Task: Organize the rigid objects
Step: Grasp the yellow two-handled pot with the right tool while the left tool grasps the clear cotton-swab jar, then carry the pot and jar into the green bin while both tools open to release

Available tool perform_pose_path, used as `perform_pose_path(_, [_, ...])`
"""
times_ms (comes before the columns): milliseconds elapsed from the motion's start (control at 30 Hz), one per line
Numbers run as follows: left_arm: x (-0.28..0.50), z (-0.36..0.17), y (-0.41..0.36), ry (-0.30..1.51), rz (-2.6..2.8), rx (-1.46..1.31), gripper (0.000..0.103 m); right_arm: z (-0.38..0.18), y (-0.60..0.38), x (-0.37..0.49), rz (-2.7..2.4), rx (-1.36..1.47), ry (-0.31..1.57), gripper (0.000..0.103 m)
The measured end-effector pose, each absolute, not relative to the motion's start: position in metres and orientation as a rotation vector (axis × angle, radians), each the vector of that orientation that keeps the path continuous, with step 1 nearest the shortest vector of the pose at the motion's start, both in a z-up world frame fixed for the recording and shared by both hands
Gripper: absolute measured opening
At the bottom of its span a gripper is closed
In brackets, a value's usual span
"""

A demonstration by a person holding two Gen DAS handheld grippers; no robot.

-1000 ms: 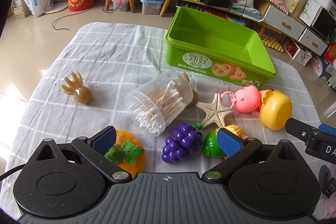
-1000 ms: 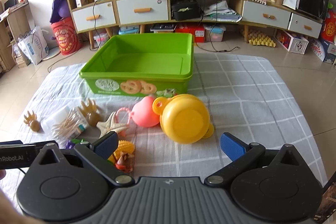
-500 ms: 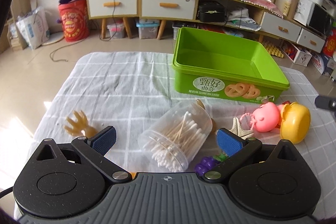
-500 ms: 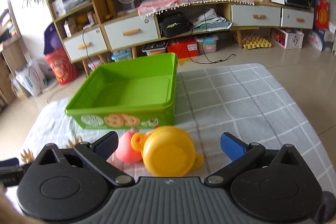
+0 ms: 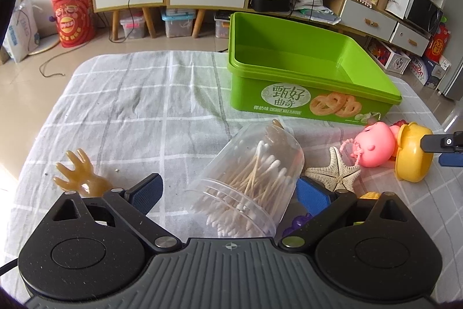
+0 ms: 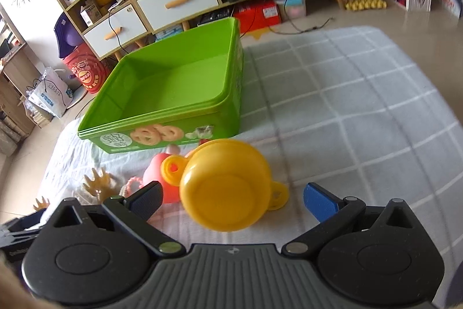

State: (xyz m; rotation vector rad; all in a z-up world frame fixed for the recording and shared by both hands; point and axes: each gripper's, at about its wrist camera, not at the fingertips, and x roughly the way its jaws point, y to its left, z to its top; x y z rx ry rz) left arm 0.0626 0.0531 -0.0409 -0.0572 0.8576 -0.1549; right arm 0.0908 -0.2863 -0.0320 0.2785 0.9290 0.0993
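Note:
A clear jar of cotton swabs (image 5: 249,187) lies on its side between the open fingers of my left gripper (image 5: 228,191); neither pad presses it. A yellow toy pot (image 6: 225,187) lies on its side between the open fingers of my right gripper (image 6: 231,197), with gaps on both sides. The empty green cookie tub (image 5: 303,83) stands behind them and also shows in the right wrist view (image 6: 173,94). A pink toy pig (image 5: 374,145) lies beside the pot. A starfish (image 5: 335,171) and a tan rubber hand (image 5: 79,175) lie on the checked cloth (image 5: 130,112).
A second tan hand (image 6: 97,184) lies left of the pig. Purple grapes (image 5: 298,222) and a yellow toy (image 5: 370,195) peek out by my left gripper's right finger. The right gripper's tip (image 5: 442,145) shows at the right edge. Shelves, drawers and boxes line the far wall.
Both grippers moved forward and lower. The swab jar now lies between my left fingers and the yellow pot between my right fingers. The right view tilted left.

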Motion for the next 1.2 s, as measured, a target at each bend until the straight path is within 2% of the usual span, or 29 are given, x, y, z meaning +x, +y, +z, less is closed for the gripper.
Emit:
perform_pose_path(167, [0.066,-0.042,0.047,0.872,-0.167,-0.05,0.089,-0.041,-0.281,0.101,0.079,0.328,0.976,0.078])
perform_pose_path(533, [0.069,-0.042,0.05,0.886,-0.148,-0.111,0.088,-0.053,-0.287,0.109,0.053,0.466,0.999,0.068])
perform_pose_path(633, [0.069,-0.042,0.049,0.887,-0.146,-0.11,0.087,-0.054,-0.286,0.108,0.051,0.468,0.999,0.064])
perform_pose_path(800, [0.069,-0.041,0.046,0.89,-0.141,-0.088,0.087,-0.055,-0.287,0.109,0.048,0.484,0.993,0.047])
perform_pose_path(1200, [0.067,-0.028,0.038,0.892,-0.141,-0.111,0.082,-0.029,-0.282,0.099,0.067,0.54,0.947,0.047])
